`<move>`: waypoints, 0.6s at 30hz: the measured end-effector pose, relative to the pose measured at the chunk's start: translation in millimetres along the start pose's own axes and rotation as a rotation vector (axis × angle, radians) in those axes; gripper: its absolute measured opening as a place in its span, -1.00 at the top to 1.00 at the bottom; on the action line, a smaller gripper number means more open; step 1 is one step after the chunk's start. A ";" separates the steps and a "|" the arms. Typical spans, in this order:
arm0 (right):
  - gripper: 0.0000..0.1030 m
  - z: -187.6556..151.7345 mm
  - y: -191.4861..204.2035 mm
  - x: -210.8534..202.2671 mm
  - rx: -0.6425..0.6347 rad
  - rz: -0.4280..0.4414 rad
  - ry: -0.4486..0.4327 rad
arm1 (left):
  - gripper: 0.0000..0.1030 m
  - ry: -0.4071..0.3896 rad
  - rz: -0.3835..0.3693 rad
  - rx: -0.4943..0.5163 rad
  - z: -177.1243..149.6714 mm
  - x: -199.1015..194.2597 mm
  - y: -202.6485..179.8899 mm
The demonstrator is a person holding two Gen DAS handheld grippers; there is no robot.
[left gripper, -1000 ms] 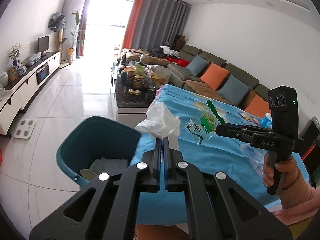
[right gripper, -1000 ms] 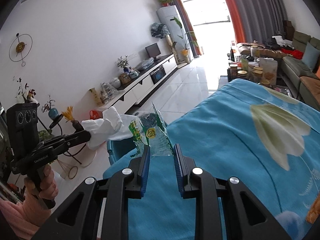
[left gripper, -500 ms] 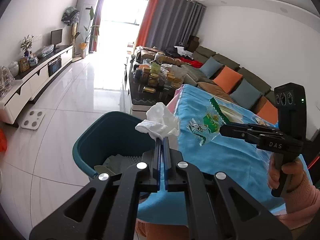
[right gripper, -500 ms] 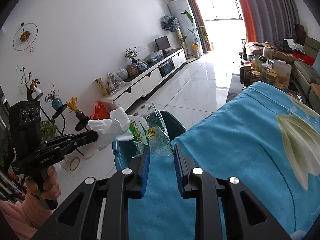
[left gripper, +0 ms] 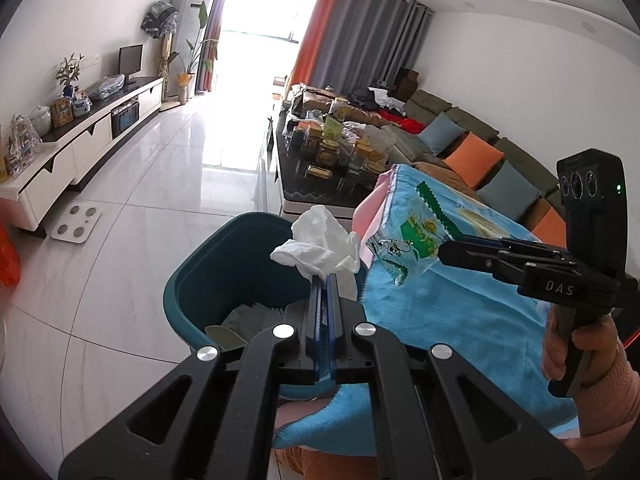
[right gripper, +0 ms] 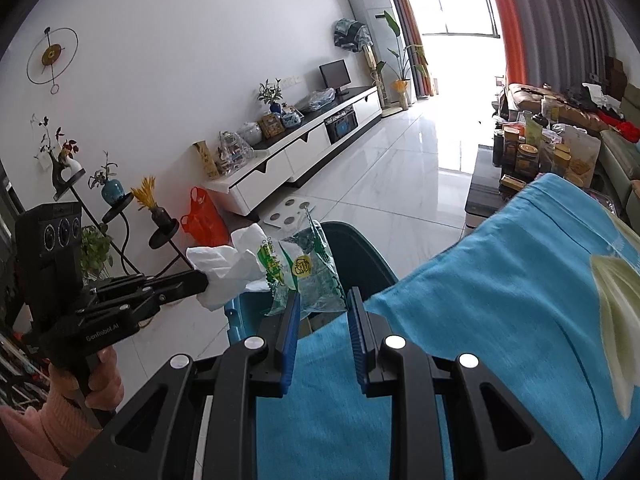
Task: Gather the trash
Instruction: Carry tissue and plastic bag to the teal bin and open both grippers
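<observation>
My left gripper [left gripper: 324, 278] is shut on a crumpled white tissue [left gripper: 318, 246] and holds it above the near rim of a teal trash bin [left gripper: 200, 276]. The tissue also shows in the right wrist view [right gripper: 228, 268]. My right gripper [right gripper: 322, 300] is shut on a clear green-printed plastic wrapper [right gripper: 306, 276] at the table's edge, just short of the bin [right gripper: 360, 256]. In the left wrist view the wrapper [left gripper: 404, 248] hangs from the right gripper [left gripper: 442, 249] beside the tissue. Some trash lies inside the bin.
A table under a blue cloth [right gripper: 500, 300] fills the lower right. A dark coffee table [left gripper: 320, 184] crowded with jars stands beyond the bin, with a sofa [left gripper: 472, 148] behind. A white TV cabinet [left gripper: 80, 140] lines the left wall. A white scale [left gripper: 76, 224] lies on the tiled floor.
Both grippers have moved toward the teal bin with their trash still held. The bin has grown larger and more central in both views.
</observation>
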State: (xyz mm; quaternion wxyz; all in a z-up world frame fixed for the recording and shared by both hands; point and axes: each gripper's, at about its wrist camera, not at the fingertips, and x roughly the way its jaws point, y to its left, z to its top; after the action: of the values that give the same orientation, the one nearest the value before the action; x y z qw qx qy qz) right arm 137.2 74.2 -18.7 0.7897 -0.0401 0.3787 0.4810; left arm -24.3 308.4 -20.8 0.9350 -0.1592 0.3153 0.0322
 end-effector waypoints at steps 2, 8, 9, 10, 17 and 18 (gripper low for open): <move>0.57 2.8 0.8 4.1 -0.004 -0.001 0.007 | 0.95 0.003 0.006 -0.008 0.0 2.0 3.4; 0.57 5.8 6.7 22.8 -0.009 -0.004 0.035 | 0.95 0.026 0.021 -0.034 -0.1 15.5 13.6; 0.57 5.9 7.5 25.9 -0.010 -0.005 0.041 | 0.95 0.029 0.024 -0.036 0.0 17.2 15.0; 0.57 5.9 7.9 29.0 -0.010 -0.007 0.046 | 0.95 0.033 0.027 -0.038 -0.5 19.5 16.0; 0.56 7.8 8.4 51.5 -0.022 -0.031 0.097 | 0.95 0.060 0.033 -0.062 1.3 39.9 20.7; 0.56 8.1 8.8 53.9 -0.023 -0.034 0.103 | 0.95 0.064 0.036 -0.065 1.9 43.1 21.8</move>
State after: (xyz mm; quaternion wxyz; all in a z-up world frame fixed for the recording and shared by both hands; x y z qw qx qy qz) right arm 148.3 121.6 -44.7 0.7769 -0.0804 0.4123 0.4691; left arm 7.7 327.9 -51.3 0.9181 -0.1845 0.3465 0.0543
